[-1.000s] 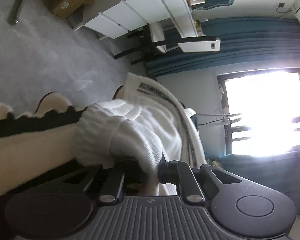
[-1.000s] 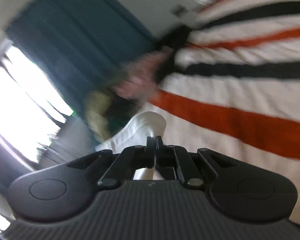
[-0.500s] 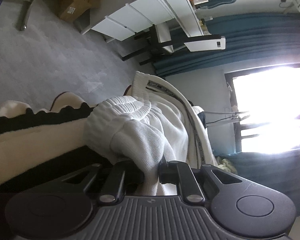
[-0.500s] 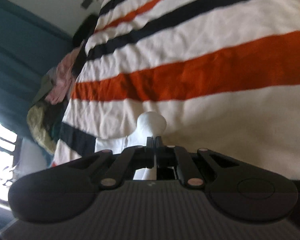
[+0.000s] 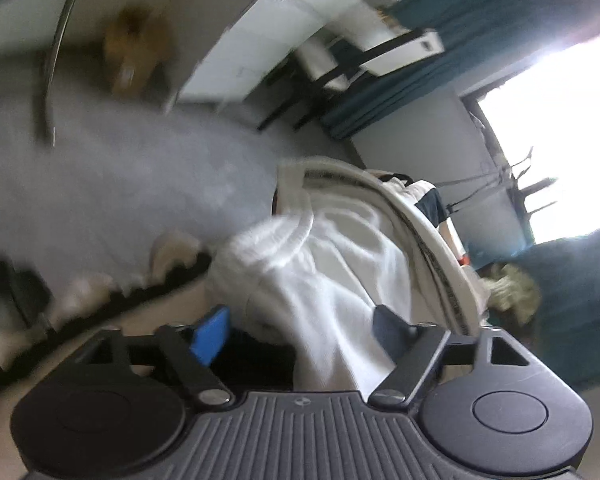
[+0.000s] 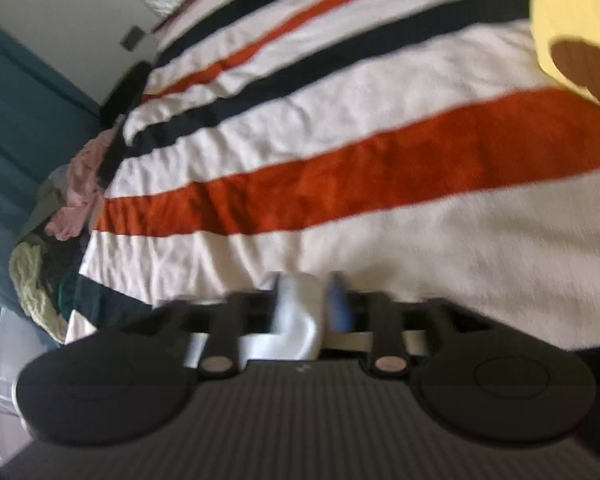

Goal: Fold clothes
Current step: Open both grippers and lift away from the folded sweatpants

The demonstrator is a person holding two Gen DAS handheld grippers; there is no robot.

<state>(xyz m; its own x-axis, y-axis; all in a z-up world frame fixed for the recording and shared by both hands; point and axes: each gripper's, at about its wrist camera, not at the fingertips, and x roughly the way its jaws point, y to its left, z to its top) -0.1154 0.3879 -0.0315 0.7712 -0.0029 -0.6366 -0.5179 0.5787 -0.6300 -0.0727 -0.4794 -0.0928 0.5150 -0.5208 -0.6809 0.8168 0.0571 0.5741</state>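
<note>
Both grippers, clamped on the white garment a second ago, have just been opening: the left gripper gapes, cloth loose between its pads, and the right gripper stands parted around a white fold. Only the right wrist view shows the striped bedspread under the garment; only the left shows the grey carpet. No lettering is legible.

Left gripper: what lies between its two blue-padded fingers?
A fold of the white knitted garment hangs between the left gripper fingers; jaws just opened, pads clear, in the left wrist view.

Striped bedspread; white garment on it; clothes pile at edge.
</note>
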